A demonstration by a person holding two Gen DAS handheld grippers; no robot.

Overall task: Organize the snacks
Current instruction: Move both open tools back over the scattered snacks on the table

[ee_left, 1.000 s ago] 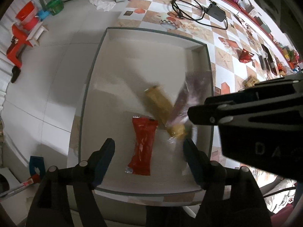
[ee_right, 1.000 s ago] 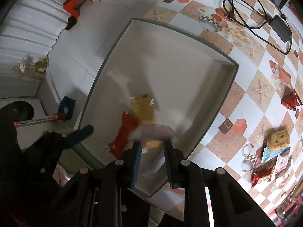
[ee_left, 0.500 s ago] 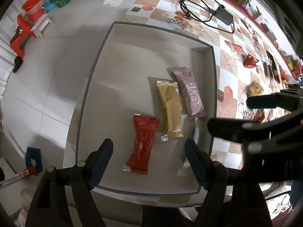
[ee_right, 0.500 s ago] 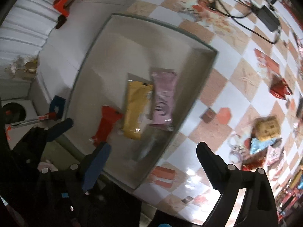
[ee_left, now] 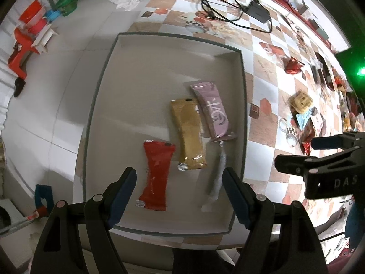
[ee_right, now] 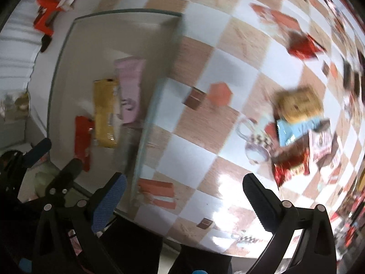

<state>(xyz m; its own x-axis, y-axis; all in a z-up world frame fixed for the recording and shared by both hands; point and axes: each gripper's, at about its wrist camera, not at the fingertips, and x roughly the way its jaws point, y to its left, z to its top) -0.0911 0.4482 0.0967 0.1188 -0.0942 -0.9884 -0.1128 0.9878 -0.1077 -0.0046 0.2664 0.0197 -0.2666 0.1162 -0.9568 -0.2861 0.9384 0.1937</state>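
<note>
step: between picks | tray [ee_left: 241,73] holds red, gold, pink snack bars [ee_left: 212,111] | right tool [ee_right: 182,196] opening, empty | left tool [ee_left: 179,187] spread, empty above tray | next: snack pile [ee_right: 298,132] right of tray

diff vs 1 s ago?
The right gripper let go of the pink snack bar, which now lies in the tray beside the yellow bar. Its jaws are opening with nothing between them, and it swung out over the checkered table. The red bar and the open left gripper stayed put.
</note>
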